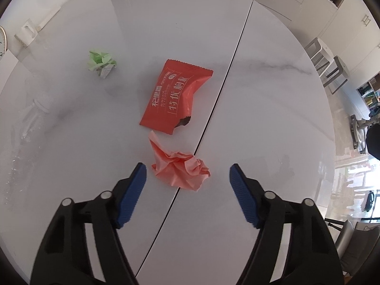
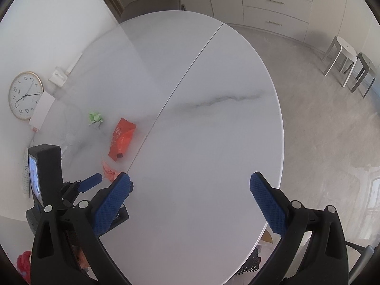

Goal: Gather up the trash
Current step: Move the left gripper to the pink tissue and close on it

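Observation:
A crumpled pink paper (image 1: 181,169) lies on the white marble table (image 1: 261,123), straddling its centre seam. My left gripper (image 1: 187,168) points down over it, open, its blue pads (image 1: 133,190) standing either side of the paper without touching it. Just beyond lies a torn red snack wrapper (image 1: 174,95), and farther left a crumpled green paper (image 1: 102,63). In the right wrist view my right gripper (image 2: 190,177) hangs open over bare table, with nothing between its fingers. To its left are the pink paper (image 2: 109,172), the red wrapper (image 2: 121,140), the green paper (image 2: 95,117) and the left gripper's blue finger (image 2: 91,180).
A wall clock (image 2: 25,96) and a white box (image 2: 41,111) sit at the table's left side. A chair (image 2: 152,2) stands at the far end, two stools (image 2: 344,59) on the floor to the right. A black mesh container (image 2: 251,261) shows below the table's near edge.

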A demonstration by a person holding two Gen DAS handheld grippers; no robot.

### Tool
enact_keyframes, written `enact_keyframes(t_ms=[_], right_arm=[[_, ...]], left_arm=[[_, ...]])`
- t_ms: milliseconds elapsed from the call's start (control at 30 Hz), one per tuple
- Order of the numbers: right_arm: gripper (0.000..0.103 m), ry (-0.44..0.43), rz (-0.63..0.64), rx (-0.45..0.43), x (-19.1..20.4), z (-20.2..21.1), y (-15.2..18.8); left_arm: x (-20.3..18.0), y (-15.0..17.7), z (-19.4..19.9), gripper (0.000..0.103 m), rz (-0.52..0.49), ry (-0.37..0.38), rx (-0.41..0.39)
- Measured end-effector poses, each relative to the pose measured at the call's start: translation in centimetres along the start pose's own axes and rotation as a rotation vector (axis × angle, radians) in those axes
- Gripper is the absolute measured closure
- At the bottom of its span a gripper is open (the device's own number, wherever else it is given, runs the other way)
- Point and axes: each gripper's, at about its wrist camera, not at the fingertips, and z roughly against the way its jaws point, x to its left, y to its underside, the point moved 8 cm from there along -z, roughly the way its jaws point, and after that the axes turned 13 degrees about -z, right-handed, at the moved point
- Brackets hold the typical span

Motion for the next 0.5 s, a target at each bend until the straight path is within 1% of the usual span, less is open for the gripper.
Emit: enact_keyframes(t_ms=[33, 67, 133, 167, 233, 267, 300, 333, 500], right_arm=[[0.003, -0.001, -0.003, 0.002, -0.1, 0.0, 0.0], [0.003, -0.003, -0.006, 0.003, -0.3, 0.1, 0.1], [0.003, -0.006, -0.010, 0.004, -0.4, 0.1, 0.3], [0.003, -0.007, -0.011, 0.003, -0.6, 0.2, 0.3], [0.003, -0.009, -0.015, 0.003, -0.8, 0.2, 0.5], [0.003, -0.013, -0.018, 0.005, -0.9, 0.3, 0.6], [0.003, -0.014, -0.020, 0.007, -0.9, 0.2, 0.7], [0.003, -0.015, -0.022, 0.009, -1.0, 0.2, 0.8], [0.003, -0.020, -0.023, 0.019, -1.1, 0.1, 1.3]], left_arm=[[-0.4, 0.6, 0.0, 0.049, 0.009, 0.007, 0.006], [-0.4, 0.8, -0.2, 0.055, 0.020, 0.018, 0.014], [-0.3, 1.1, -0.2, 0.057, 0.038, 0.042, 0.005], [-0.4, 1.1, -0.1, 0.068, 0.037, 0.048, -0.004], [-0.3, 1.2, 0.0, 0.075, 0.026, 0.057, -0.013], [-0.3, 1.3, 0.2, 0.081, 0.025, 0.061, -0.017], [-0.2, 1.4, 0.2, 0.090, 0.023, 0.061, -0.014], [0.1, 1.5, 0.1, 0.094, 0.023, 0.061, -0.006], [0.6, 2.1, 0.2, 0.094, 0.038, 0.066, 0.004]])
